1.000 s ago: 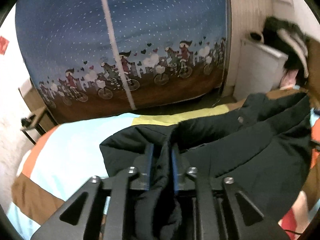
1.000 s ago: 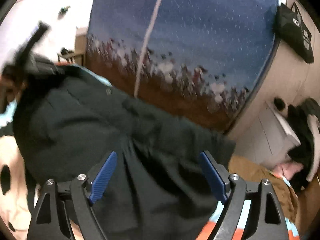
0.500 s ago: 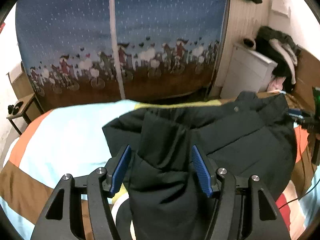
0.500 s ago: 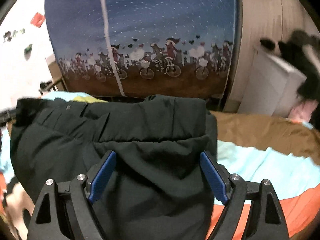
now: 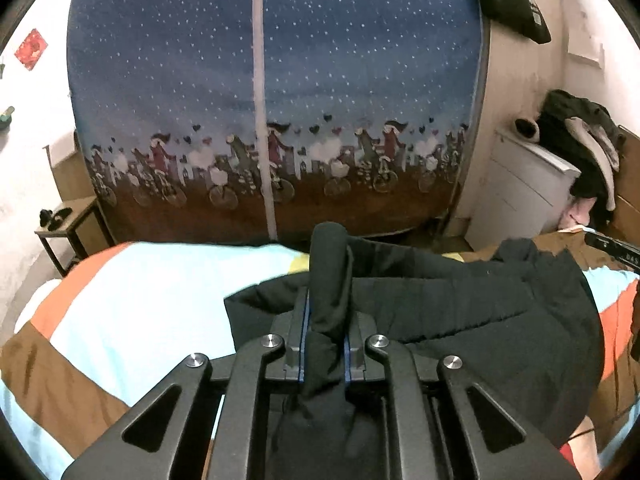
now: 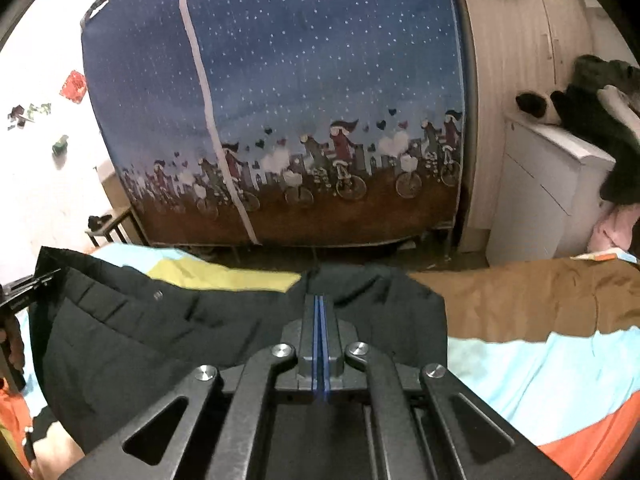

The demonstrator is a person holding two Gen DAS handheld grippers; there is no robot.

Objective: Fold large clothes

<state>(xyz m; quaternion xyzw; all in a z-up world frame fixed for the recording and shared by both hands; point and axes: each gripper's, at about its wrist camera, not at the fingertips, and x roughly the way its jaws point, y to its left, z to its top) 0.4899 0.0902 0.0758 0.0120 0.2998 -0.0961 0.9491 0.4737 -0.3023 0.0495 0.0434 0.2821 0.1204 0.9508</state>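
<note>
Left wrist view: left gripper [image 5: 325, 344] clamped on a thick bunch of black jacket [image 5: 480, 320] sprawled over the bed [image 5: 140, 300], right gripper [image 6: 321, 344] pinched on its edge, thin hold, could slip free under load.

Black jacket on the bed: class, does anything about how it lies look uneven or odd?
Yes. The black jacket lies rumpled, and a bunched roll of it sticks up through the left gripper, thicker than what the right gripper pinches.
</note>
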